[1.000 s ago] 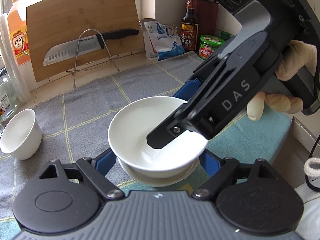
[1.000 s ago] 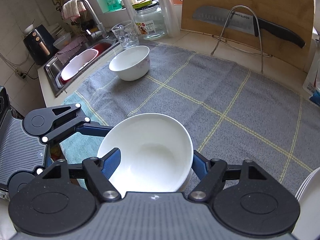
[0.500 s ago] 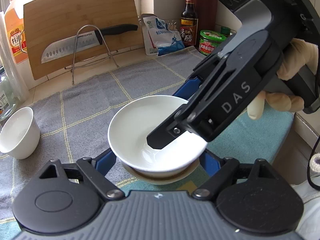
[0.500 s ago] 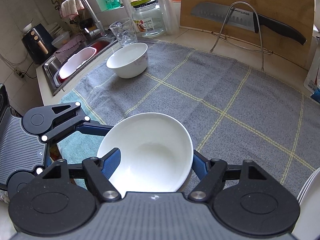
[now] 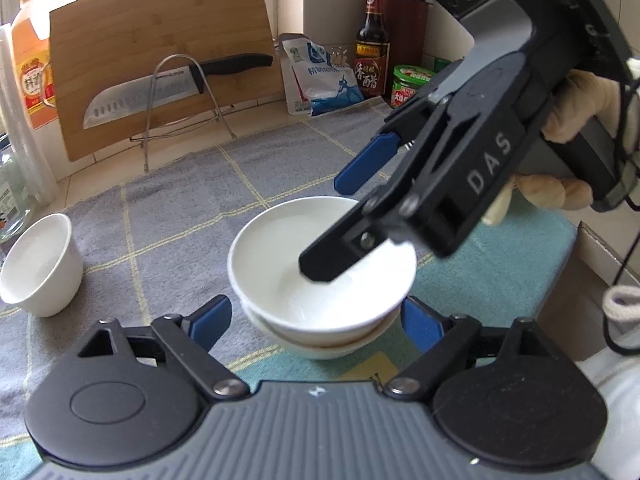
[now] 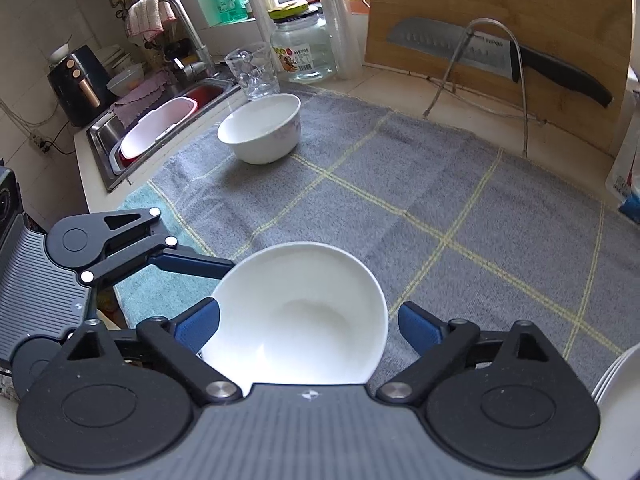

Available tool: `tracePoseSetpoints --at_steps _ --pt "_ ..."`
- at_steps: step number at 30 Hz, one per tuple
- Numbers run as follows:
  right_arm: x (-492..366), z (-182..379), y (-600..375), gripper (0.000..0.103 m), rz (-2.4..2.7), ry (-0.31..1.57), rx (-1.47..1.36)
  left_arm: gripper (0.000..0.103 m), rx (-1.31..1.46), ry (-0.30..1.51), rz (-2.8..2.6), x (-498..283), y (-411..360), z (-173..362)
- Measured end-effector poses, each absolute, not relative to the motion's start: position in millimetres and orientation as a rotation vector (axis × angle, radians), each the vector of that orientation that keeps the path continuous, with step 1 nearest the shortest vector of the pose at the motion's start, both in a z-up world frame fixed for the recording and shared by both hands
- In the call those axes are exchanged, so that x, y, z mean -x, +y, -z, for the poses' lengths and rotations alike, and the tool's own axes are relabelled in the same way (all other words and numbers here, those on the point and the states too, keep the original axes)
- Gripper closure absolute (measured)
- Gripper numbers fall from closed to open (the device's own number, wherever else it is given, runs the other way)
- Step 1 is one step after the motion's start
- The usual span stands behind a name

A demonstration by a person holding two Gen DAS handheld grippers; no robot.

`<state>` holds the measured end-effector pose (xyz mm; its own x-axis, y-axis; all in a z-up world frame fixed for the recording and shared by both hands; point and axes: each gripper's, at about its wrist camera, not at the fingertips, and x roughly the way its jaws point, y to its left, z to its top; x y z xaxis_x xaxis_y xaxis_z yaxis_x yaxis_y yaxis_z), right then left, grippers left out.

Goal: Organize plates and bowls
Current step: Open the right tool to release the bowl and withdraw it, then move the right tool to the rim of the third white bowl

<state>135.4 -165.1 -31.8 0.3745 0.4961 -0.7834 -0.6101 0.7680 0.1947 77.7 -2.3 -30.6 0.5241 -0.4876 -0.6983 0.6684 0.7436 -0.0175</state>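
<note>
Two white bowls sit nested [image 5: 320,280] on the towel-covered counter. My left gripper [image 5: 316,324] straddles the stack near the front. Its jaws are opening, and the blue pads [image 5: 212,320] stand just clear of the bowls. My right gripper [image 5: 332,226] reaches in from the upper right, held by a gloved hand. One black finger hangs inside the top bowl and the blue one is off its far rim. Its jaws are opening, and the pads do not press on the bowl [image 6: 296,312] between them [image 6: 308,324]. A deeper white bowl [image 6: 260,128] stands apart near the sink.
A knife [image 5: 160,88] rests on a wire stand against a bamboo board [image 5: 160,40]. Behind are bottles, a jar [image 5: 408,84] and a bag. A sink [image 6: 160,128], a glass [image 6: 252,70] and a big jar [image 6: 304,48] lie left. Stacked plates [image 6: 620,400] stand at the right edge.
The right gripper's jaws have spread; its blue finger has swung away from the top bowl's far rim. The left pads, which were against the bowl stack, now show a gap.
</note>
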Motion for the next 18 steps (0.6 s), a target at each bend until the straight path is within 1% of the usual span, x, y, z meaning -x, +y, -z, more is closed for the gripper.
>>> tracePoseSetpoints --at_steps 8,18 --pt "-145.9 13.2 -140.7 0.002 -0.752 0.897 0.188 0.008 -0.203 0.705 0.542 -82.3 47.9 17.5" --pt "-174.9 -2.6 -83.9 0.001 -0.809 0.832 0.260 0.008 -0.139 0.637 0.321 -115.9 100.0 23.6"
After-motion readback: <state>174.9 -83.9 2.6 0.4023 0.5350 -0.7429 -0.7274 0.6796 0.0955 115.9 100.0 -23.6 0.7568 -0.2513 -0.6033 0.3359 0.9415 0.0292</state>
